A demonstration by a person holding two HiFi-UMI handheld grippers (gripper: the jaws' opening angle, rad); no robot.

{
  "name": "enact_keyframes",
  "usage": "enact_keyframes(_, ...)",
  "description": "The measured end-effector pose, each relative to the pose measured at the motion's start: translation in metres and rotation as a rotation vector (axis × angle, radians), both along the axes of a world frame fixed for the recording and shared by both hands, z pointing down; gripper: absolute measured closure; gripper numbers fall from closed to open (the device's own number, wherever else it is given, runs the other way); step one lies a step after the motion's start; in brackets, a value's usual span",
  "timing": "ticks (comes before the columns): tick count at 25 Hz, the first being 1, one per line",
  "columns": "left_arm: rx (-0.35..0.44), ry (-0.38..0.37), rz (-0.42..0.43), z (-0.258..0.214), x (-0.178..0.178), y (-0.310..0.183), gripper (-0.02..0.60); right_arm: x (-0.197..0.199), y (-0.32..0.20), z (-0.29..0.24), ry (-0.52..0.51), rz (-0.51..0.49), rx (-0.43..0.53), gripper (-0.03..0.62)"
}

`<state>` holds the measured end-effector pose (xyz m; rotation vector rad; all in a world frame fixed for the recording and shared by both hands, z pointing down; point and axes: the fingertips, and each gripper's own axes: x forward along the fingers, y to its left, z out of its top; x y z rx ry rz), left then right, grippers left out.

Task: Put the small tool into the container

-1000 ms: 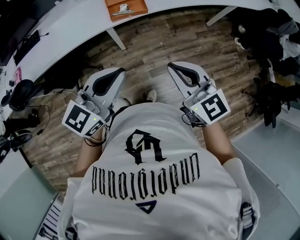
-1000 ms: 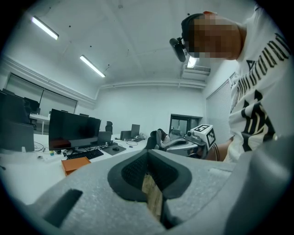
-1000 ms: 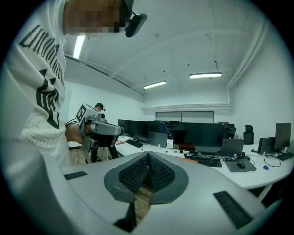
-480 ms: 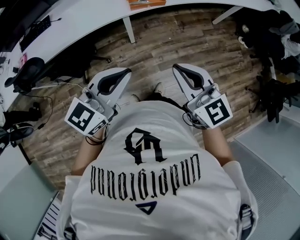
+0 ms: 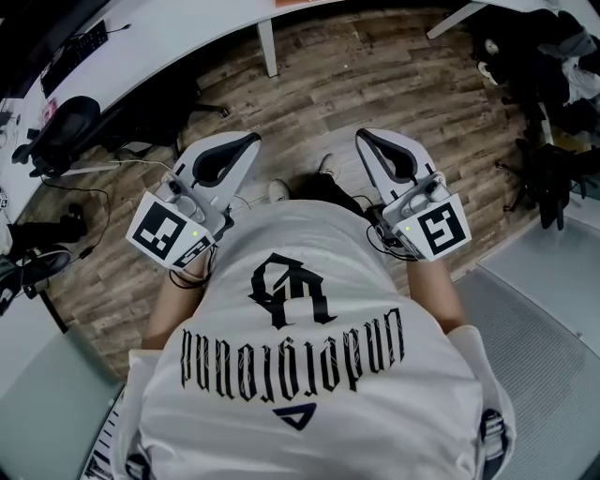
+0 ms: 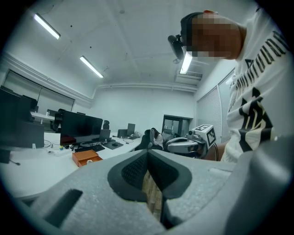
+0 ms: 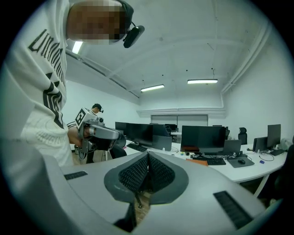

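Orange container (image 6: 86,157) sits far off on the counter (image 6: 36,170); the small tool is too tiny to spot. Left gripper (image 5: 246,142) and right gripper (image 5: 367,137) fingers are pressed together, empty. Arrive like that and I'd guess they shove the container.

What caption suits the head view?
A person holds the left gripper and right gripper, both shut and empty, above a wooden floor.

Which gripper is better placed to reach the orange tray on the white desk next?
Left, only slightly. Both the left gripper and right gripper are shut, empty, side by side over the wooden floor, short of the white desk; the orange tray looks a little nearer the left.
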<state>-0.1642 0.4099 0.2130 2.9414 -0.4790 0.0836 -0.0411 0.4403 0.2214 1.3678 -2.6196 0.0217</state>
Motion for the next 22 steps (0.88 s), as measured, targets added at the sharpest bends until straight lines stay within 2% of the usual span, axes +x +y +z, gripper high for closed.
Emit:
enact_keyframes(12,0.002,0.023,0.028,-0.004,-0.007,0.0,0.569,-0.01,0.001,-0.005,-0.005,0.011,-0.008,0.579)
enact_keyframes(22,-0.019,0.019,0.033,0.002,0.008,-0.004,0.569,0.003,-0.007,-0.002,-0.005,-0.006,-0.01,0.579)
